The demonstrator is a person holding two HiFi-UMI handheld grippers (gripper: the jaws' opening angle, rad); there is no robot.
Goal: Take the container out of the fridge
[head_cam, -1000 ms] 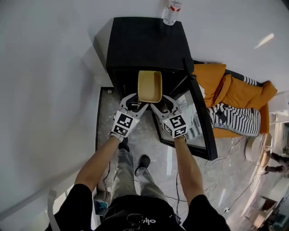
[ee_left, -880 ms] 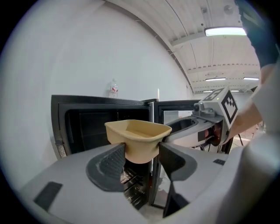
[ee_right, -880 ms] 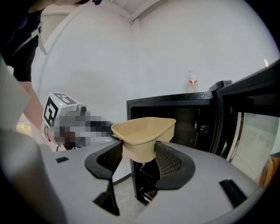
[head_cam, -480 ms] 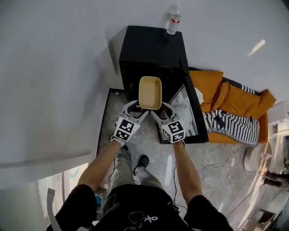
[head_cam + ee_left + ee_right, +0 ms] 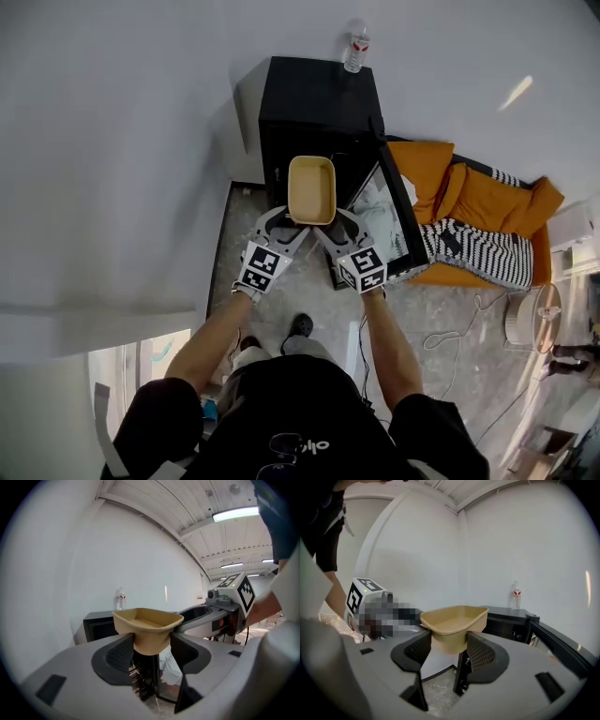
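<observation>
Gripping the tan container [image 5: 311,189] at its near end: left tool [image 5: 284,223] clamped on it from lower left, right tool [image 5: 336,225] from lower right, equally near. Sits at frame centre, long axis running up-frame toward the open fridge [image 5: 319,94], seemingly clear of its mouth. Calls for drawing straight down-frame.

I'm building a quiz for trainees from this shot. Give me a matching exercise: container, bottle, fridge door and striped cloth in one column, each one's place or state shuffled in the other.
1. container
2. bottle
3. fridge door
4. striped cloth

A. standing on top of the fridge
B. lying on the orange couch
C. gripped by the left gripper and the right gripper
D. swung open

Pairs: 1-C, 2-A, 3-D, 4-B.
</observation>
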